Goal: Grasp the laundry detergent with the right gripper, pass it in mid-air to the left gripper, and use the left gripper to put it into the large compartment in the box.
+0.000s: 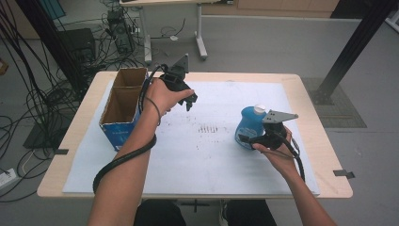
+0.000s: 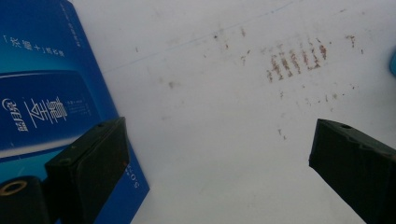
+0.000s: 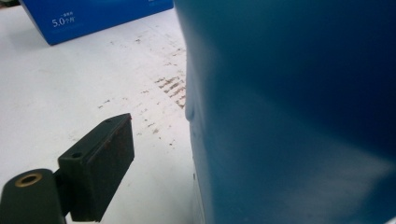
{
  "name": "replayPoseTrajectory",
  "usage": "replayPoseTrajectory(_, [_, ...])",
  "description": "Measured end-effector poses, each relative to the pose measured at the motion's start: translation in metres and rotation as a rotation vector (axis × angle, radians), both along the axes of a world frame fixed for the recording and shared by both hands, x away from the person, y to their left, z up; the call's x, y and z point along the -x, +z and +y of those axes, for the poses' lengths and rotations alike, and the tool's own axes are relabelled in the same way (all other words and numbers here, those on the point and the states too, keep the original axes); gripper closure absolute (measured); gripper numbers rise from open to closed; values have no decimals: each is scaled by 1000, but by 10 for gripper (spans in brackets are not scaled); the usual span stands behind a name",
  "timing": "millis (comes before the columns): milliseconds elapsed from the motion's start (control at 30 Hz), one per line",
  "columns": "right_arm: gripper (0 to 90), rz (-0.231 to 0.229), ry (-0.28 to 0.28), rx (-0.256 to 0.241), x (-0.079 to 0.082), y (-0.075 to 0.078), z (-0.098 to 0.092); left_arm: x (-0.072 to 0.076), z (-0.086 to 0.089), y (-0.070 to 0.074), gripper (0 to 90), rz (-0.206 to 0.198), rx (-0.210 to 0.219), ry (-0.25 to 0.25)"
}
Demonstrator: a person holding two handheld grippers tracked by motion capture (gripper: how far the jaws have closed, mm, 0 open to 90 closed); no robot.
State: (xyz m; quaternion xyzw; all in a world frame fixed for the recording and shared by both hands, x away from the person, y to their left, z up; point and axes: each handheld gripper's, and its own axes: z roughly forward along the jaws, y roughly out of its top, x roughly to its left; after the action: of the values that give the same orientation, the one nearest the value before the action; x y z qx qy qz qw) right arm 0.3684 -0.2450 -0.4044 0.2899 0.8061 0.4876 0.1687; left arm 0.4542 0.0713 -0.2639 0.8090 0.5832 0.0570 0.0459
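A blue plastic bottle [image 1: 249,125] with a white cap stands upright on the right side of the white mat [image 1: 207,160]. My right gripper [image 1: 247,139] is open at its lower body. In the right gripper view the bottle [image 3: 289,112] looms very close, one finger [image 3: 100,163] stands a little apart from its side, and the other finger is hidden behind it. My left gripper [image 1: 190,101] hovers open above the mat beside an open blue cardboard box [image 1: 117,134]. Nothing lies between the jaws of the left gripper [image 2: 217,140].
The box [image 2: 42,88] is empty inside and stands at the table's left, with its blue wall [image 3: 93,14] across the mat from the bottle. Brown stains [image 1: 209,128] mark the mat's middle. Cables and table legs lie on the floor beyond the far edge.
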Motion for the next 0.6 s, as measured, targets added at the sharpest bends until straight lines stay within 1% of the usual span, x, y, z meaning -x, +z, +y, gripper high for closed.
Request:
replayPoseTrajectory(300, [234,-14,0,6,-1,-2,-3,0,0,-2,54,3,-1,0])
replayPoseTrajectory(600, [312,-11,-6,26,-4,-6,-5,-1,0,-3,54,0,1,5])
